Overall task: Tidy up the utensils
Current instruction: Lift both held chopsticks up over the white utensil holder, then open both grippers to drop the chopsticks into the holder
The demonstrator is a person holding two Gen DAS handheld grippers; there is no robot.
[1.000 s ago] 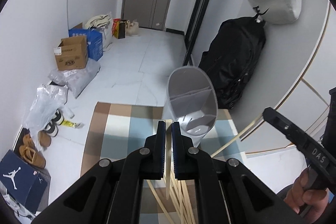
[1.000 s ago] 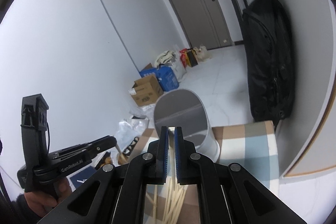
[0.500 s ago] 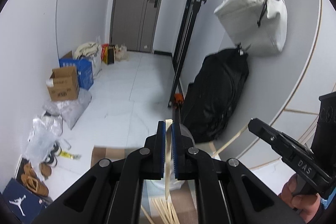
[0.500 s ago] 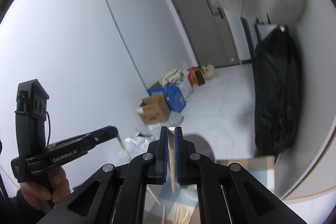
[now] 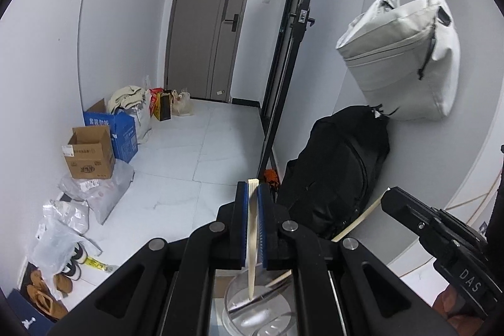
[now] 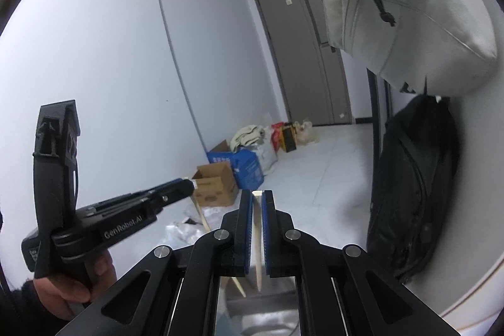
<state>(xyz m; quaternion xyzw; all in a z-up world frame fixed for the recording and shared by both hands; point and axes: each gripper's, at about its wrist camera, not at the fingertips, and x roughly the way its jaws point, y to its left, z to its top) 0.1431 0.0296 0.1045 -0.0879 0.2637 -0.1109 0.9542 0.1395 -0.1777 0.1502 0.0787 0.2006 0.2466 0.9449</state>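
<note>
Wooden, light, stiff, slick: pinching one chopstick (image 5: 252, 238) near its butt in the left gripper (image 5: 252, 225), another (image 6: 258, 241) in the right gripper (image 6: 258, 229), tips dangling at 6 o'clock over the holder (image 5: 261, 310).

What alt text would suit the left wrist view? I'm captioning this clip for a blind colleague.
The left gripper is shut on a pale chopstick whose lower tip hangs over a clear utensil holder. At right, the right gripper holds another chopstick. Behind are a grey door, a black backpack, a hanging white bag and boxes.
</note>
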